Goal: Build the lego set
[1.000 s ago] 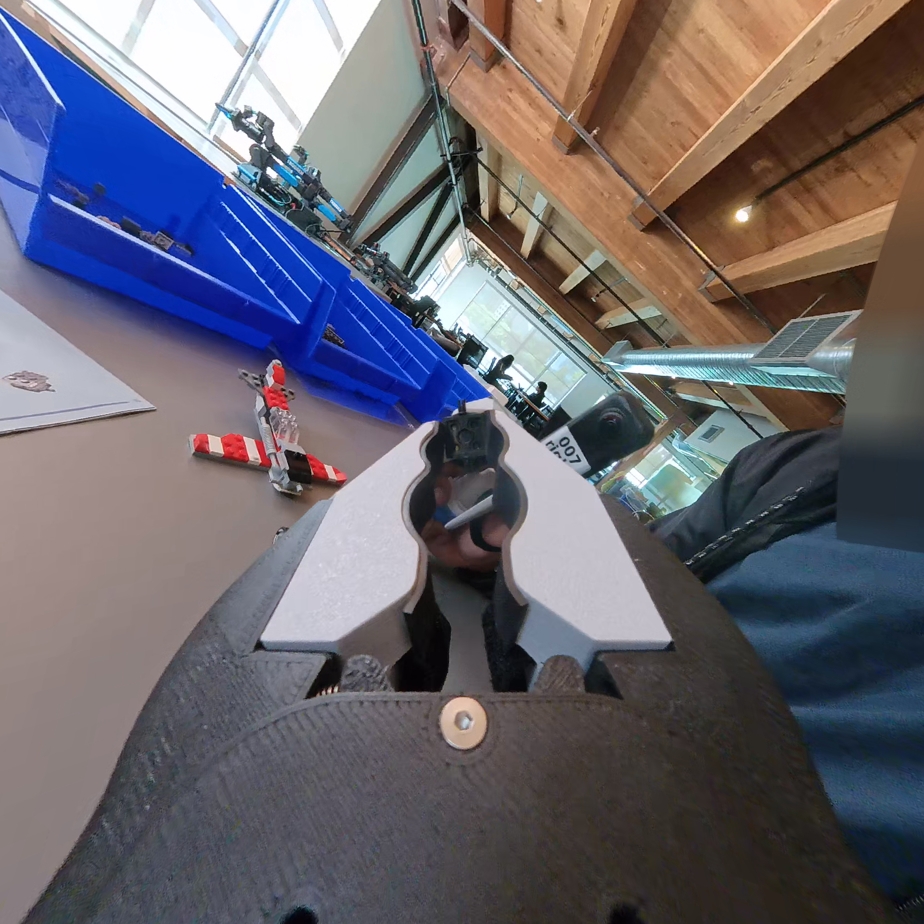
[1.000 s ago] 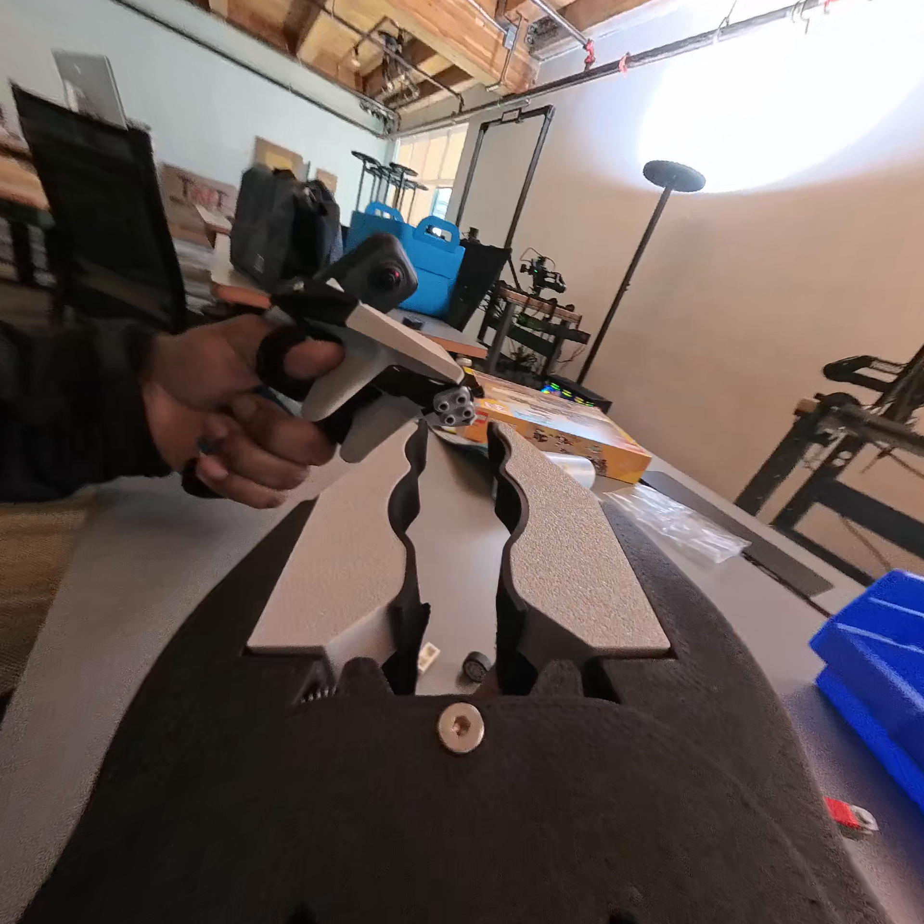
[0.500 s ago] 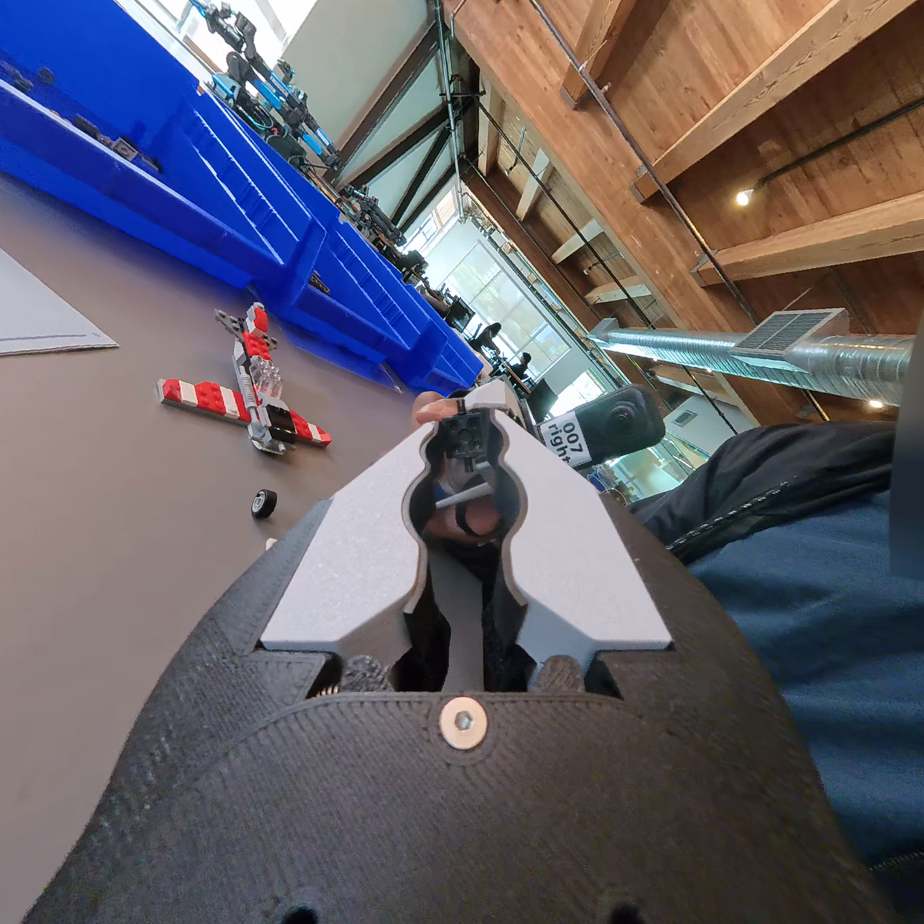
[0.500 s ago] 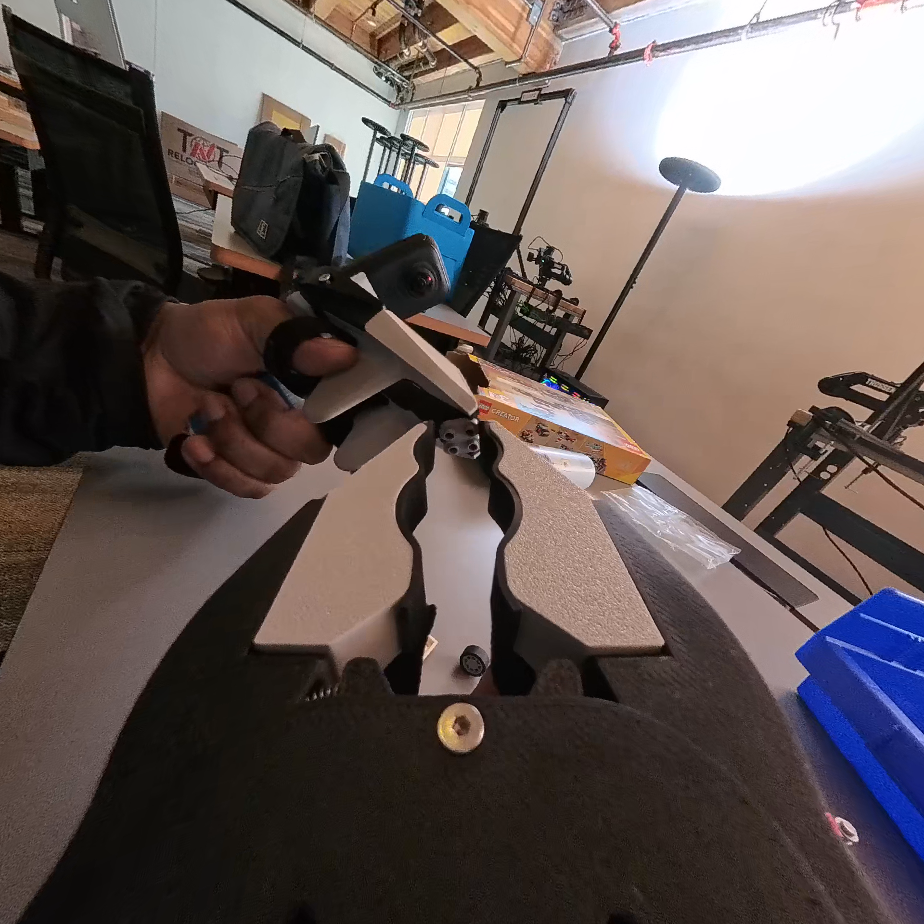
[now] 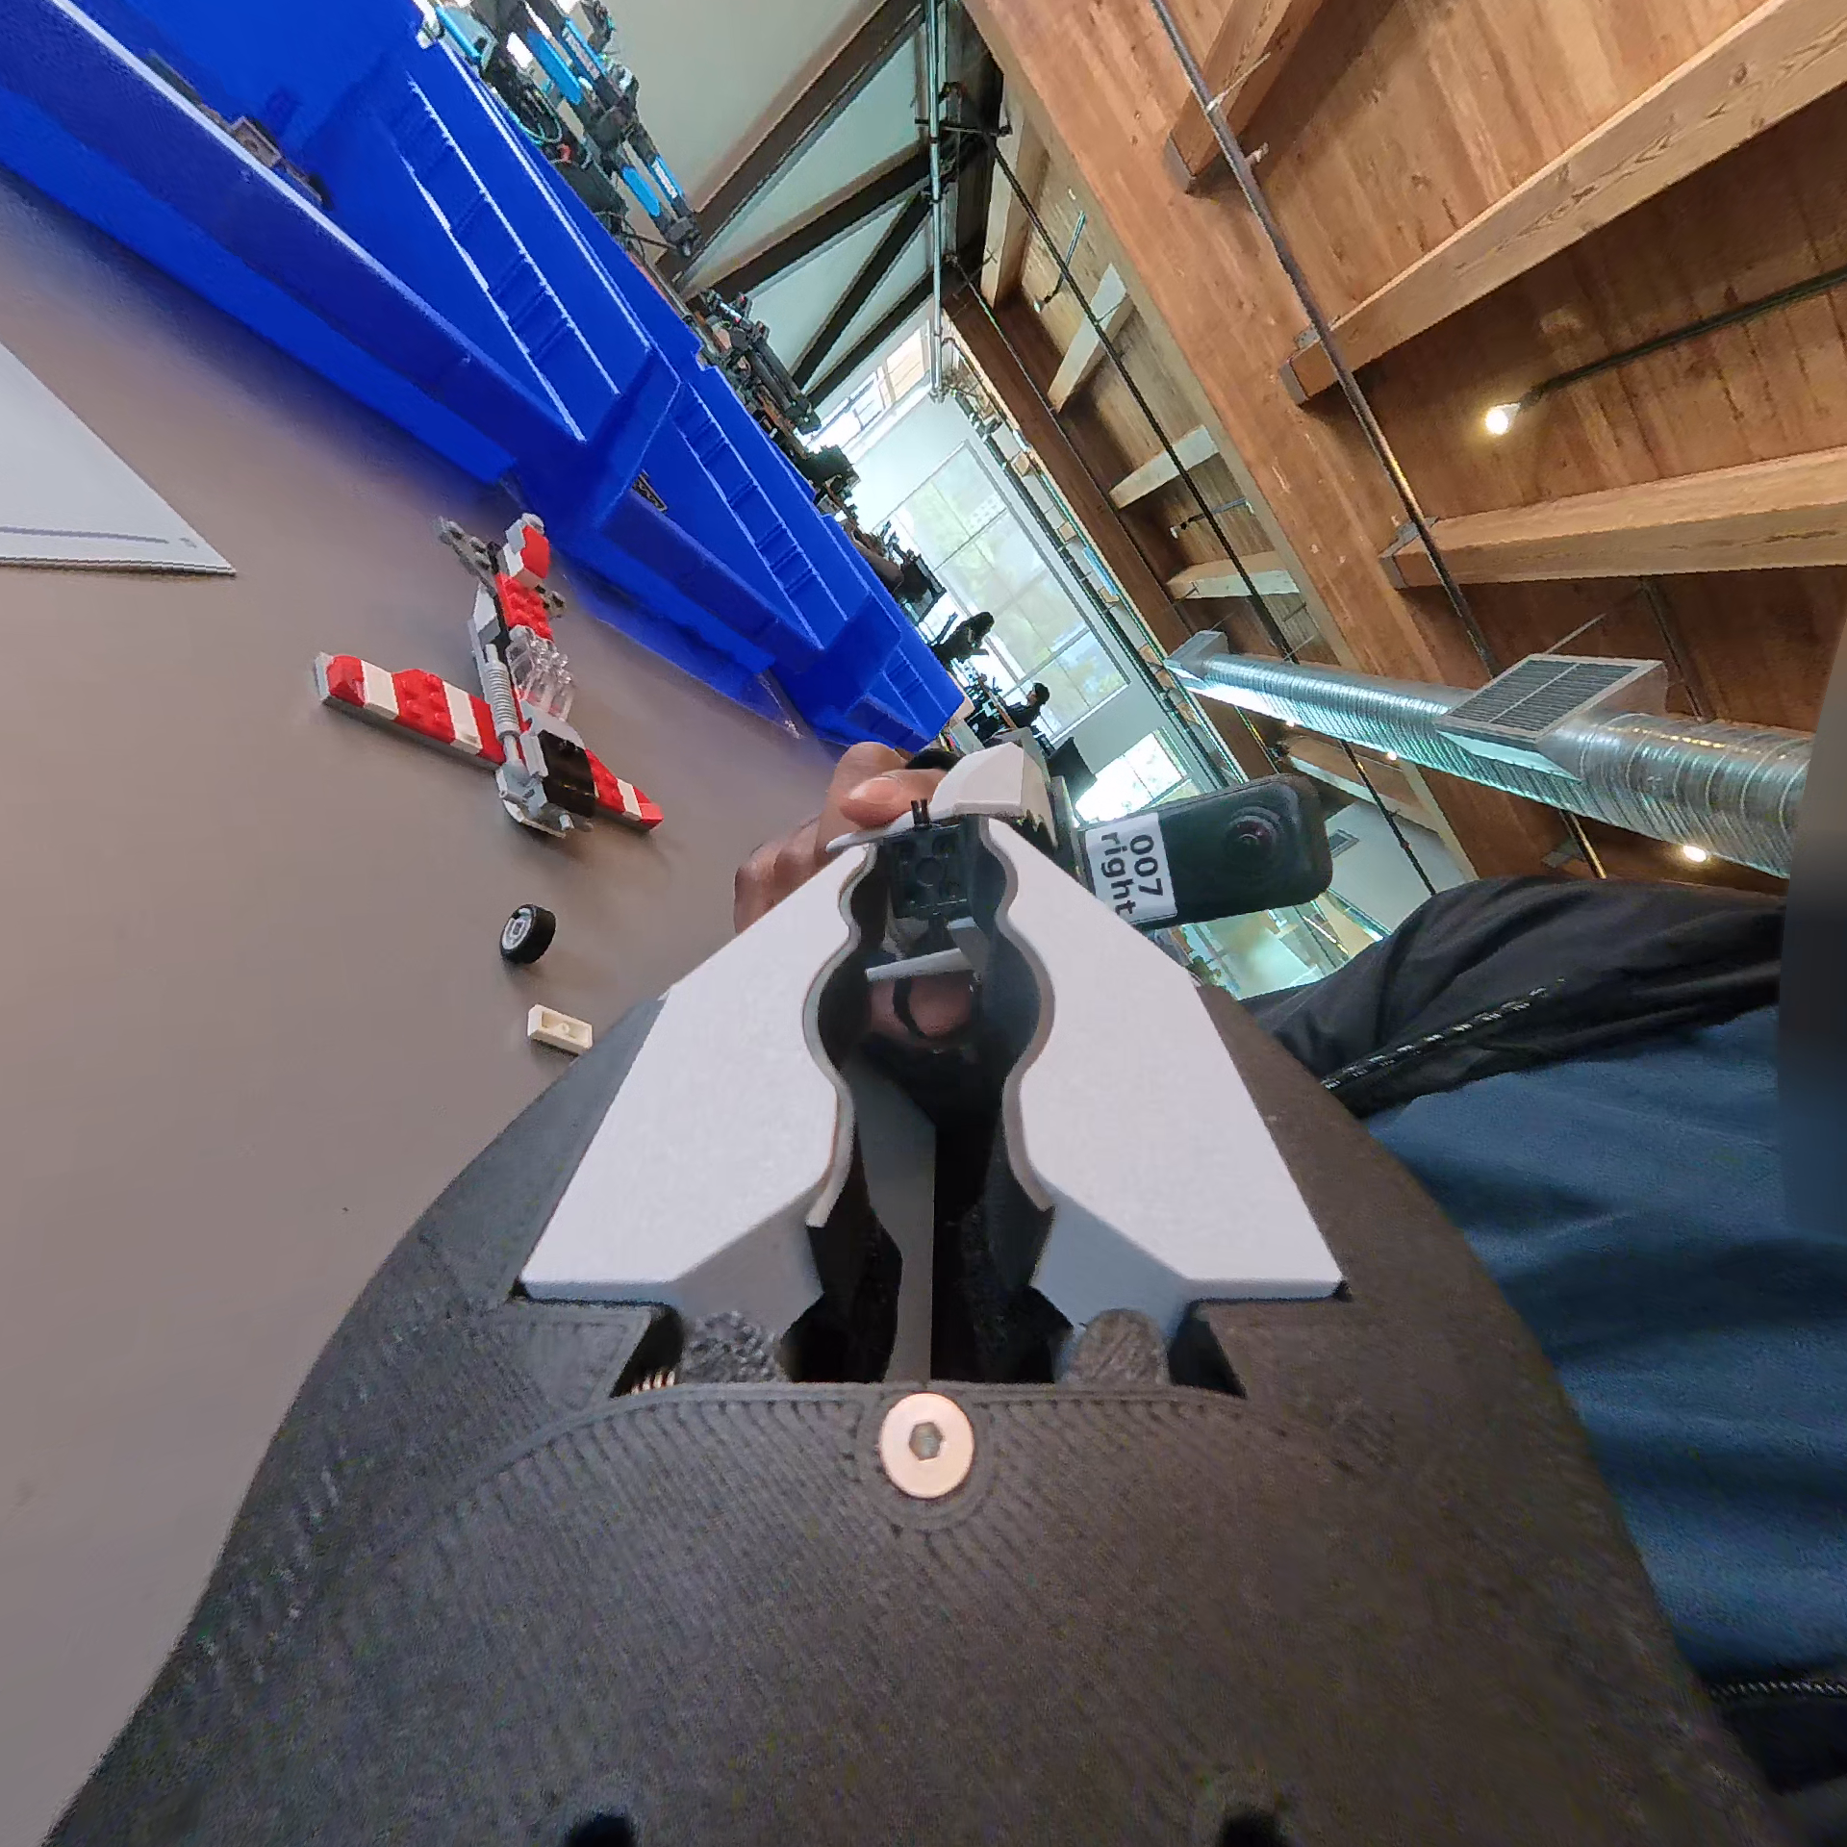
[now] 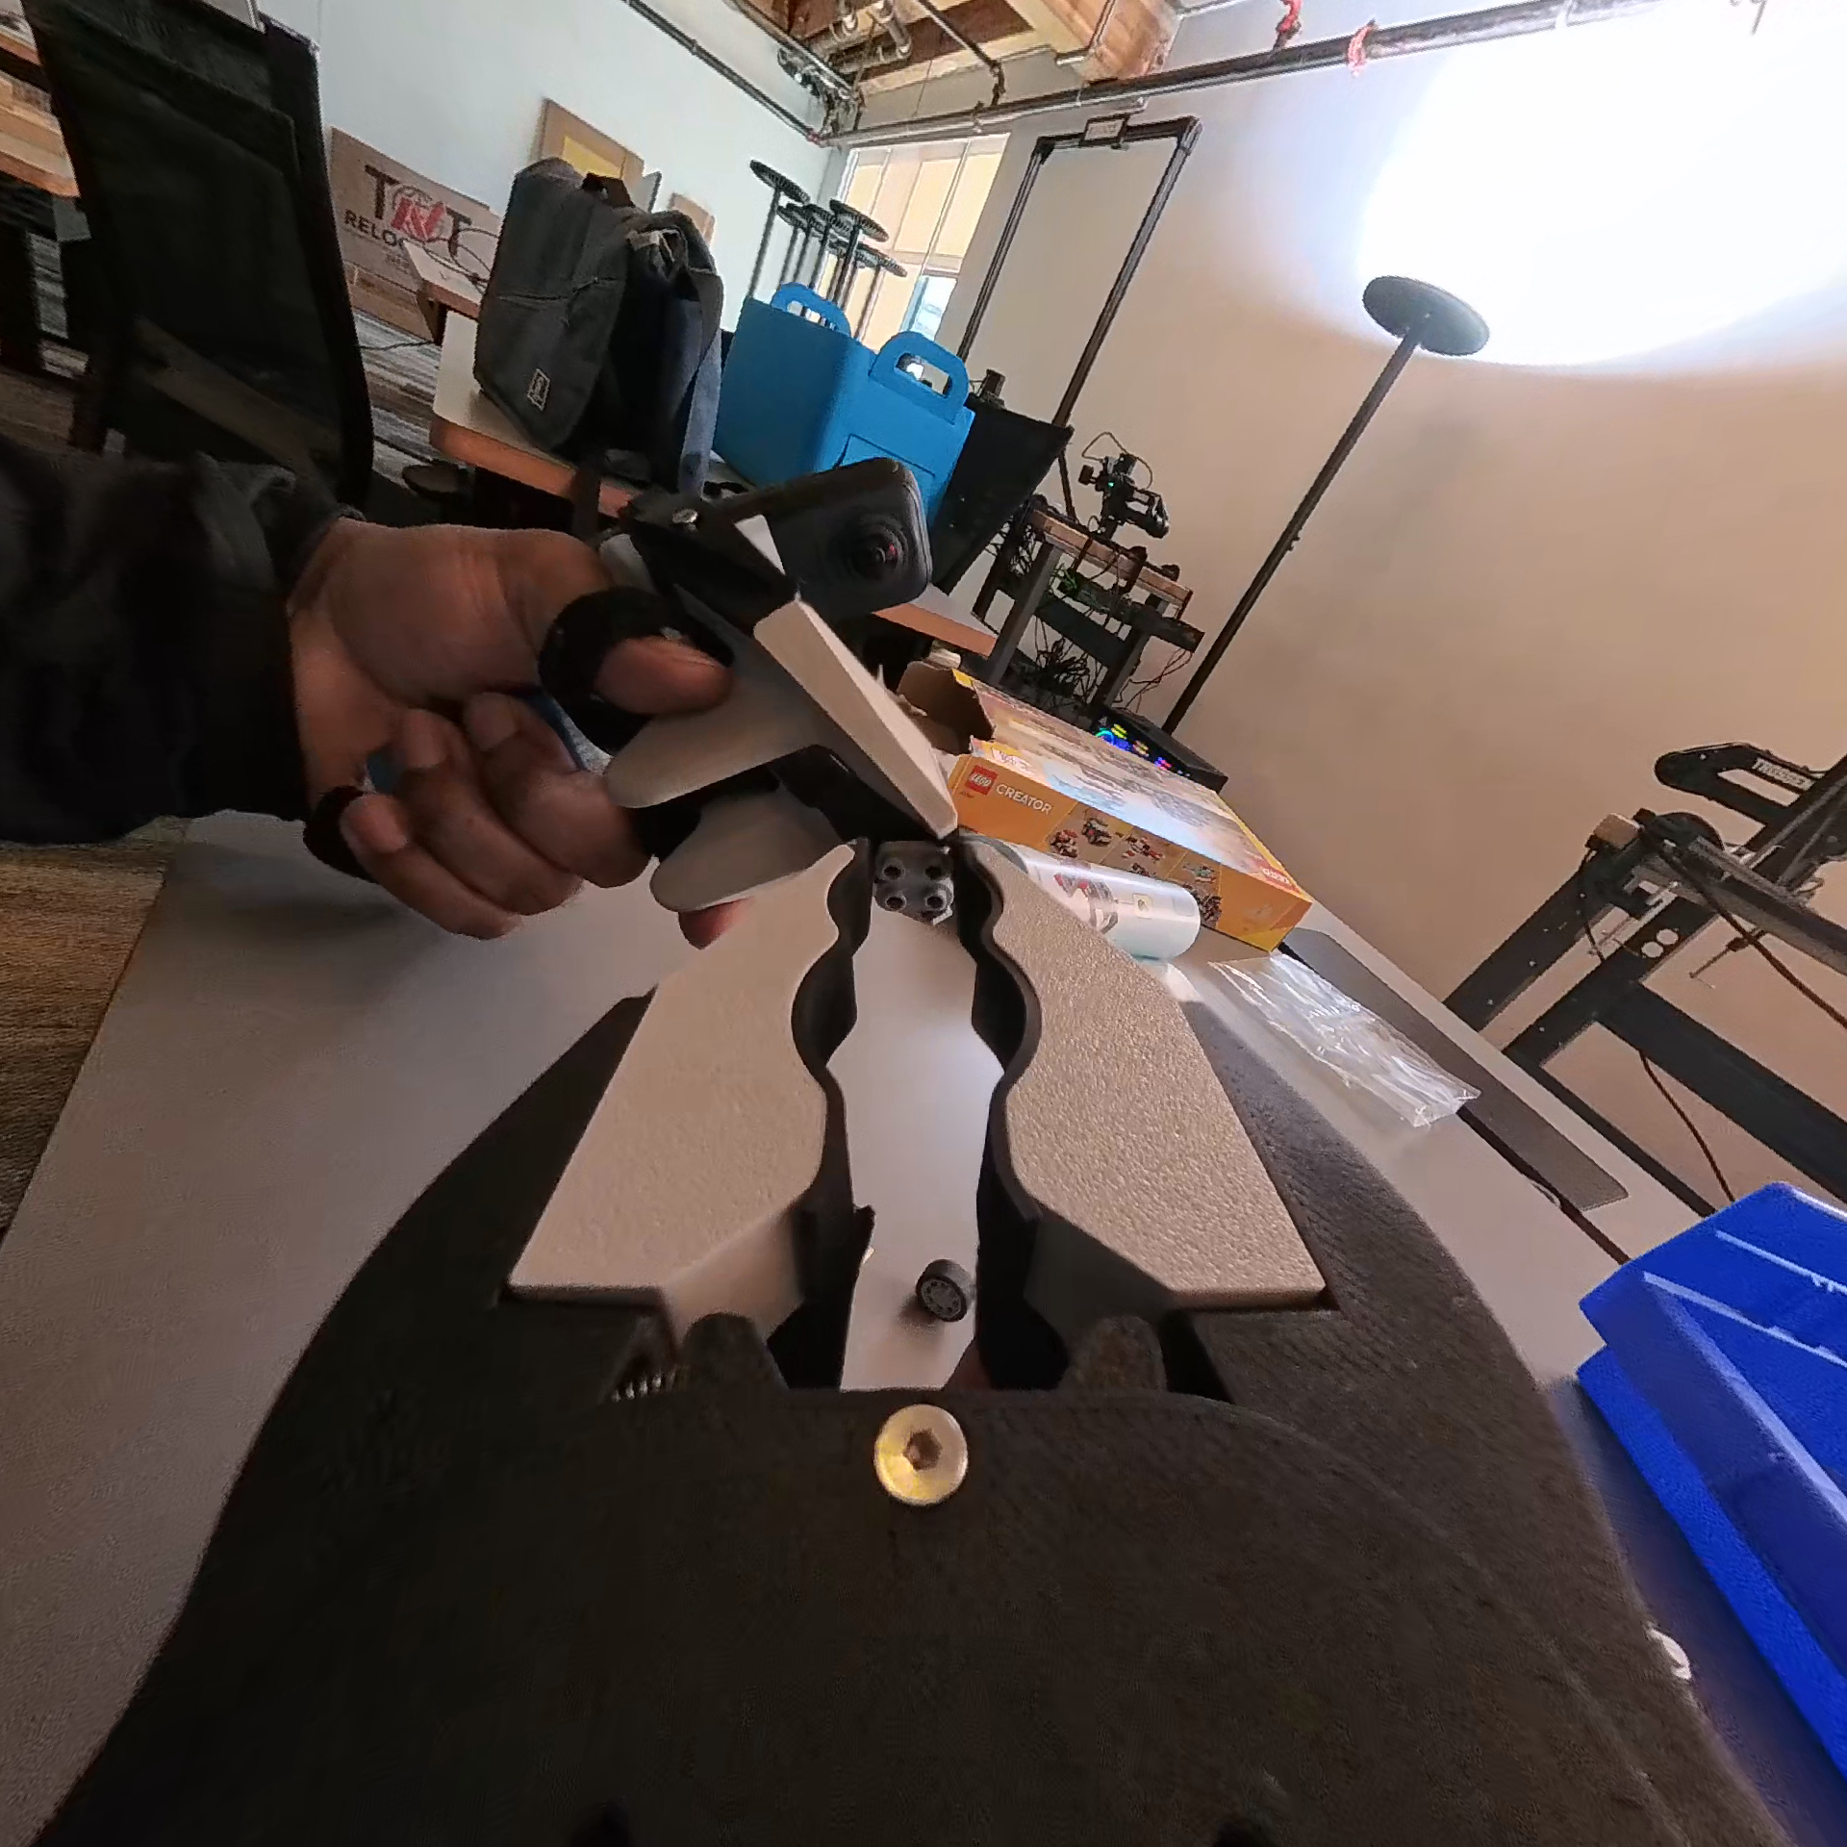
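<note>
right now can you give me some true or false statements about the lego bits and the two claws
1. The left claw grips a small dark grey piece at its tips. True.
2. The red and white lego plane is held in the right claw. False: it lies on the table.
3. A loose black wheel lies on the table near the plane. True.
4. The blue bins are stacked on the yellow lego box. False: the box lies apart from them on the table.
5. The right claw is wide open, far from the piece. False: its tips flank the piece.
</note>
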`<state>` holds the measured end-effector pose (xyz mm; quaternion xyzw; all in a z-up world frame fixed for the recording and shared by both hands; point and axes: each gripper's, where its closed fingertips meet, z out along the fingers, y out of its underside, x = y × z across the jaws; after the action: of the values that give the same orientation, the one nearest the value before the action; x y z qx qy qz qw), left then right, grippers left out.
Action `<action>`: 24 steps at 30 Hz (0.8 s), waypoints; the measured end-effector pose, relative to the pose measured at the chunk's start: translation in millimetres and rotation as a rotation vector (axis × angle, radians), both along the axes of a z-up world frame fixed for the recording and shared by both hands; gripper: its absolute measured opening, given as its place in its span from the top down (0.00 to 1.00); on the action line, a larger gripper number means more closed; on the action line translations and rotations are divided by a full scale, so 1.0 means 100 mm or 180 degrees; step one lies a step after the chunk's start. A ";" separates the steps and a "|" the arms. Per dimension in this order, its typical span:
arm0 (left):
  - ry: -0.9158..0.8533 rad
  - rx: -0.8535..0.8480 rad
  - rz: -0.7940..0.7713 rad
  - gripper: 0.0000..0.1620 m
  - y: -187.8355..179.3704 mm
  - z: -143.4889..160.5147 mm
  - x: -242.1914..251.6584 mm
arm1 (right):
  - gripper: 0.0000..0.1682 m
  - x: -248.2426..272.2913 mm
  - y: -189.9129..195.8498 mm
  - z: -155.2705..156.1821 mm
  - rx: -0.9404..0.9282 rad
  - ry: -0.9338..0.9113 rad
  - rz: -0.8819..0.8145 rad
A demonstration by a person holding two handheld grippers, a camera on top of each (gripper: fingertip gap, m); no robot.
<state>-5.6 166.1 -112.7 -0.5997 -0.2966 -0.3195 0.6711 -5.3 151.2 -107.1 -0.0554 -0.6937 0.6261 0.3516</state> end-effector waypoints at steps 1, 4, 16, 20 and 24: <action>-0.0017 -0.0008 0.0002 0.89 0.00 -0.01 0.00 | 0.90 0.00 0.00 -0.01 0.0009 -0.0021 0.0009; -0.0123 0.0028 0.0010 0.89 0.01 -0.01 -0.02 | 0.90 -0.02 0.02 -0.01 0.0038 -0.0019 -0.0034; -0.0510 0.0445 -0.0133 0.89 0.05 0.08 -0.04 | 0.91 -0.02 0.06 0.08 -0.0222 -0.0193 0.0037; -0.0551 0.0491 -0.0151 0.90 0.05 0.09 -0.03 | 0.91 -0.02 0.06 0.09 -0.0251 -0.0204 0.0051; -0.0612 0.0569 -0.0171 0.90 0.06 0.11 -0.04 | 0.91 -0.02 0.07 0.10 -0.0292 -0.0216 0.0050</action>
<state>-9.2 171.7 -102.1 -0.5118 -0.3137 -0.4186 0.6815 -7.4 158.1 -96.9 -0.0872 -0.6763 0.6577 0.3200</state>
